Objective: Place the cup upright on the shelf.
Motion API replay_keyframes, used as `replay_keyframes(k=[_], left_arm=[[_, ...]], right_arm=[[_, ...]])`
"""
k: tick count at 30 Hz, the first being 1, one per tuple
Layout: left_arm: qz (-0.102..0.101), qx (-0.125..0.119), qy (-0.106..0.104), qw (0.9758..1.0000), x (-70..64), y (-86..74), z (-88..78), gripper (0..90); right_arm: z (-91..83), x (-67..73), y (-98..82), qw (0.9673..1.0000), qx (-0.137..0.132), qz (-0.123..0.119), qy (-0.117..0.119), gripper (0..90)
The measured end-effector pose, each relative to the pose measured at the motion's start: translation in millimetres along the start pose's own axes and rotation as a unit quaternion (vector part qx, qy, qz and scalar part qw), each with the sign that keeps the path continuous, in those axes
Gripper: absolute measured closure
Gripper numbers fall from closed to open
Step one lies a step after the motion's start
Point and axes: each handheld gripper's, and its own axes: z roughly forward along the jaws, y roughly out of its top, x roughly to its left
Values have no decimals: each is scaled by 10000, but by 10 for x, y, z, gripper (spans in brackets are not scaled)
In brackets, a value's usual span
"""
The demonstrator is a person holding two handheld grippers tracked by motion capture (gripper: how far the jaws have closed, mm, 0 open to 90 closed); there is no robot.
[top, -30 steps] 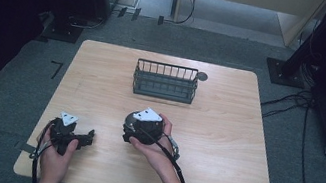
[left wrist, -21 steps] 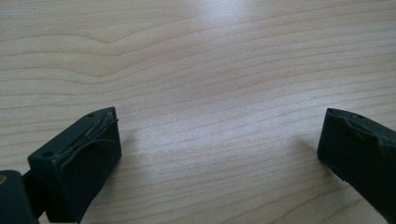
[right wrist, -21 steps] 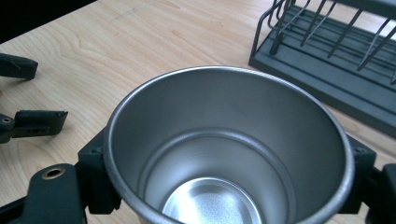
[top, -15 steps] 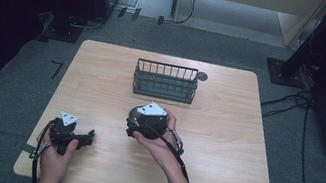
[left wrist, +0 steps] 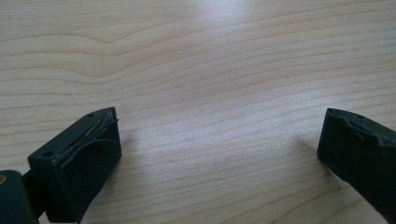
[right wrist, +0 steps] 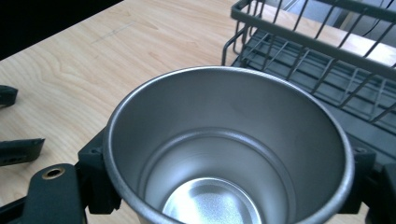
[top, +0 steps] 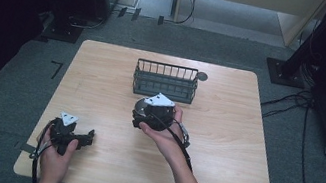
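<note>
metal cup [right wrist: 229,149] base cut off, clamped by right gripper [right wrist: 224,186]; left gripper [left wrist: 219,154] agape

A light wooden table [top: 222,147] stands on grey carpet. Toward its far edge sits a dark wire basket [top: 165,80], with a small dark round disc [top: 202,76] just beside its right end. The right hand [top: 166,135] holds the right gripper [top: 152,112] near the basket's front side, and a round metal rim shows under its grey plate. The left hand [top: 55,156] holds the left gripper [top: 71,134] near the table's front left corner, jaws pointing right.
</note>
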Motion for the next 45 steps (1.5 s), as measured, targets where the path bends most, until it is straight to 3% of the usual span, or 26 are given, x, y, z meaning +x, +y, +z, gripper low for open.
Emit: replay_keyframes(k=[45], left_arm=[[3,7,1,10000,0,0,-1,0]], right_arm=[[-84,-597,629,9985,-169,104,-509,186]])
